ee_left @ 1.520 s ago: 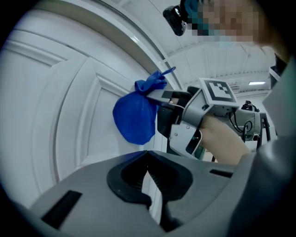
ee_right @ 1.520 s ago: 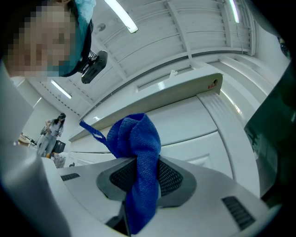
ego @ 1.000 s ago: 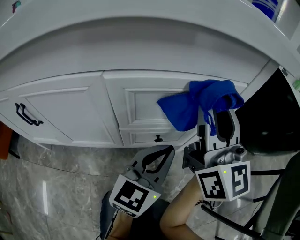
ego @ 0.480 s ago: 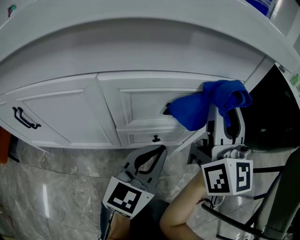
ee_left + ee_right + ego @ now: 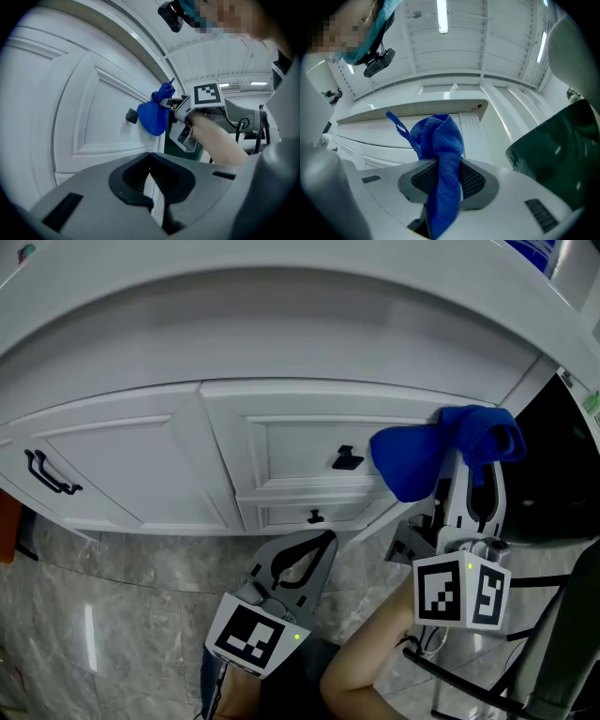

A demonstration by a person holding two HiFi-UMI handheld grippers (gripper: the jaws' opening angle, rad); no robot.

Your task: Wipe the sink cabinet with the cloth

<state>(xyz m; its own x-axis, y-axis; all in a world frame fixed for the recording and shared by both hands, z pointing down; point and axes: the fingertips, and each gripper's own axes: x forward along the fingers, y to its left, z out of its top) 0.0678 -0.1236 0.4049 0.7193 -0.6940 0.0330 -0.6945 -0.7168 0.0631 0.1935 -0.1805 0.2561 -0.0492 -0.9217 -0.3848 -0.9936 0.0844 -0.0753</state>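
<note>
The blue cloth (image 5: 441, 451) is bunched against the right end of the white sink cabinet (image 5: 281, 442), just right of a black knob (image 5: 347, 460). My right gripper (image 5: 466, 486) is shut on the cloth, which runs down between its jaws in the right gripper view (image 5: 443, 159). My left gripper (image 5: 302, 563) hangs lower, in front of the cabinet's base, shut with nothing in it. In the left gripper view the cloth (image 5: 155, 112) presses on the door panel beside the knob (image 5: 131, 116).
A curved black handle (image 5: 52, 474) sits on the left door and a small black knob (image 5: 316, 517) on the lower panel. Grey marble floor (image 5: 112, 615) lies below. A dark green bin (image 5: 553, 474) stands right of the cabinet.
My right gripper has slid the cloth rightward along the cabinet front, uncovering the black knob. The left gripper has barely moved.
</note>
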